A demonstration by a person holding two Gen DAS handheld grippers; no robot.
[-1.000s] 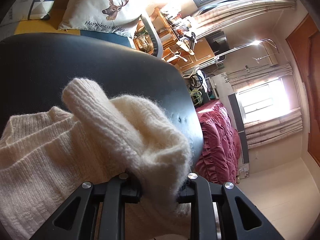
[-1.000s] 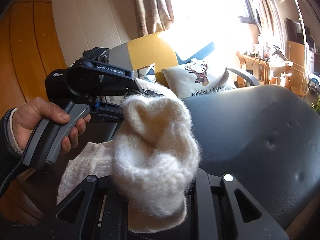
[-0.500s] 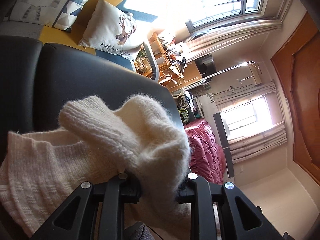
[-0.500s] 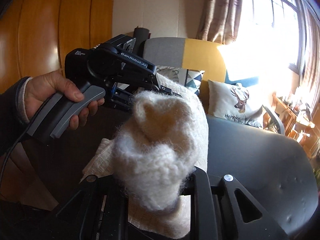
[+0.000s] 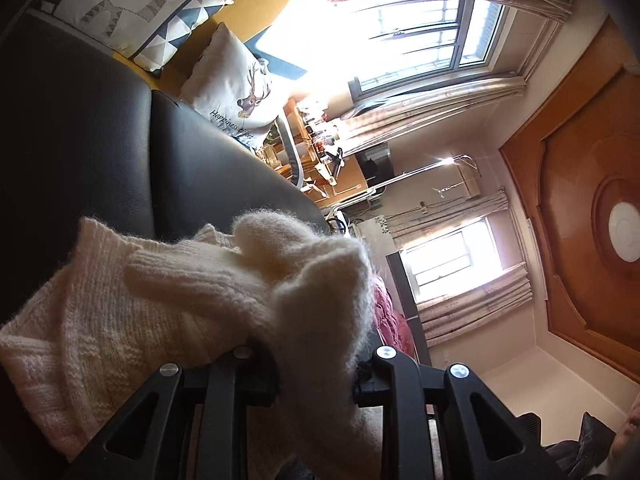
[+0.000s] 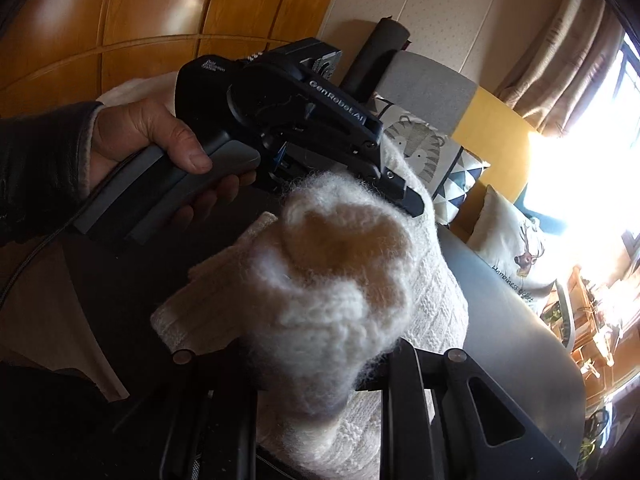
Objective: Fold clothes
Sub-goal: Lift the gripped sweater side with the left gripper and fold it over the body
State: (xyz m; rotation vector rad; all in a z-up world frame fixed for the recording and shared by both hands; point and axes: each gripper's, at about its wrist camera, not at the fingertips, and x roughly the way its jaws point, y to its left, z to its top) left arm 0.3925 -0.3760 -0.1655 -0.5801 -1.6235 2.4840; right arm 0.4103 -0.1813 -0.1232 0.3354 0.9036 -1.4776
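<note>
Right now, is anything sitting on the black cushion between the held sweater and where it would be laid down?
Nothing visible. Both the left gripper and right gripper are shut on the cream knit sweater, and the black cushion beyond it shows bare; the pillows lie behind it.

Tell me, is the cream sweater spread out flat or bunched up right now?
Bunched up: the sweater is gathered in thick folds, pinched by both the left gripper and right gripper.

One cream sweater, two grippers, two pillows
</note>
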